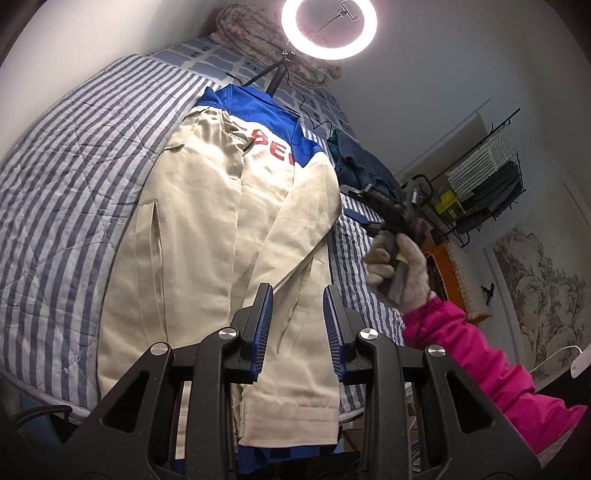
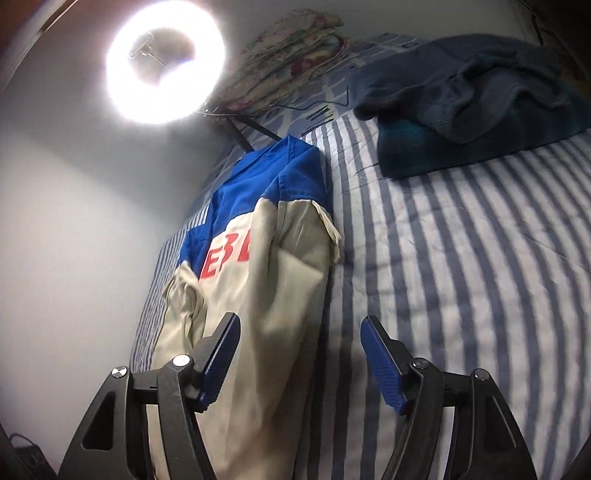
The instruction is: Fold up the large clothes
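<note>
A cream jacket [image 1: 207, 236] with a blue yoke and red letters lies lengthwise on the striped bed, both sleeves folded in over the body. It also shows in the right wrist view [image 2: 258, 295]. My left gripper [image 1: 297, 295] is open and empty, hovering above the folded right sleeve near the cuff. My right gripper [image 2: 299, 325] is open and empty, above the jacket's right edge and the bedding. In the left wrist view the right gripper [image 1: 391, 210] is held up in a gloved hand, clear of the jacket.
The blue-and-white striped quilt [image 2: 461, 258] covers the bed. A dark blue blanket [image 2: 461, 92] is heaped at the far right. A ring light [image 1: 328, 26] on a tripod and a floral quilt roll [image 2: 288, 59] stand at the bed's head. Shelves [image 1: 480, 184] stand beside the bed.
</note>
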